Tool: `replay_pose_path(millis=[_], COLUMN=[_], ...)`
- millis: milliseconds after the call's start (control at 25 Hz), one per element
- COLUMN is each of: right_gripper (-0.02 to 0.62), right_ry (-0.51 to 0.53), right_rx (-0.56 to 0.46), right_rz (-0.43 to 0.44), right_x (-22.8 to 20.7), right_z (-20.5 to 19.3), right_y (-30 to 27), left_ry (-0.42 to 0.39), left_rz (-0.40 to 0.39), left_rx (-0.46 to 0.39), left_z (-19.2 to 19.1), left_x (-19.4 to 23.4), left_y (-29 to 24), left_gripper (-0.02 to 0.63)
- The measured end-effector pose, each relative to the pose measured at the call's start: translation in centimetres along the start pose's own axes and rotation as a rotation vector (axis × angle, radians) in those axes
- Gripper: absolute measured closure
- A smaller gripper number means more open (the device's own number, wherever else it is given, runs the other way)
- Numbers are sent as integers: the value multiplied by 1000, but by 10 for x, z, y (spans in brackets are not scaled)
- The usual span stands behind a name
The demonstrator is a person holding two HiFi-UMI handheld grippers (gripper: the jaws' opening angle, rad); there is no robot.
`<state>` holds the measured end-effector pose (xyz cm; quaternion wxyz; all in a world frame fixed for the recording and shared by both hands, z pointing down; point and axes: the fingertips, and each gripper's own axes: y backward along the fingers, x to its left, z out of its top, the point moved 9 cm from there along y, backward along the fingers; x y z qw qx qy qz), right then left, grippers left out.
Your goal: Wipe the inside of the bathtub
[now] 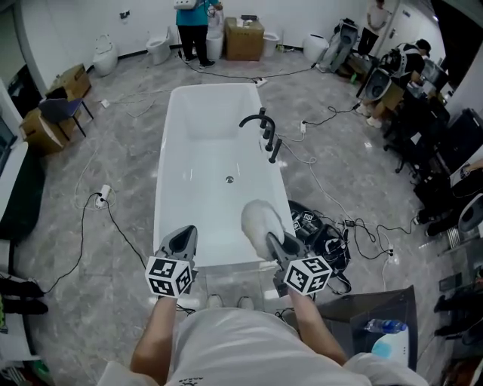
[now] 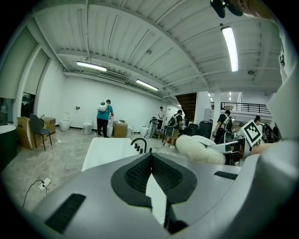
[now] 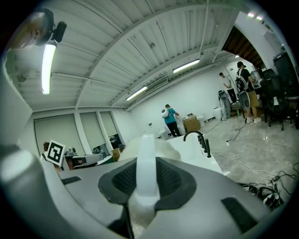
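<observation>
The right tool [image 1: 275,247] was clamped on a fluffy white duster [image 1: 260,217], held over the near end of the bathtub [image 1: 215,151], whose length ran straight ahead. The left tool [image 1: 183,240], jaws together and apparently empty, hung alongside.

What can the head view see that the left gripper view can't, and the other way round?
Only the head view: the drain hole and a plastic bottle. Only the left gripper view: ceiling lights and the left hand-held gripper with its jaws shut on nothing. Both: the white bathtub, its black faucet, the fluffy white duster in the right hand-held gripper, and a person in a teal top.
</observation>
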<state>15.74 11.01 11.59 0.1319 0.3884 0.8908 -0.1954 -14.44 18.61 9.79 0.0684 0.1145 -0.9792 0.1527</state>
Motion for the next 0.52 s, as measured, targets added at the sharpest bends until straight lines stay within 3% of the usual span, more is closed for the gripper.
replay_pose_path(millis=[520], right_gripper=[495], right_ry=[24], right_rx=[-10], right_rz=[-7], right_x=[-18], right_z=[11], right_y=[8], left_ry=[-27], left_rz=[-12], left_rx=[-16], left_z=[12], left_x=[-15], left_y=[-15], left_gripper=[594])
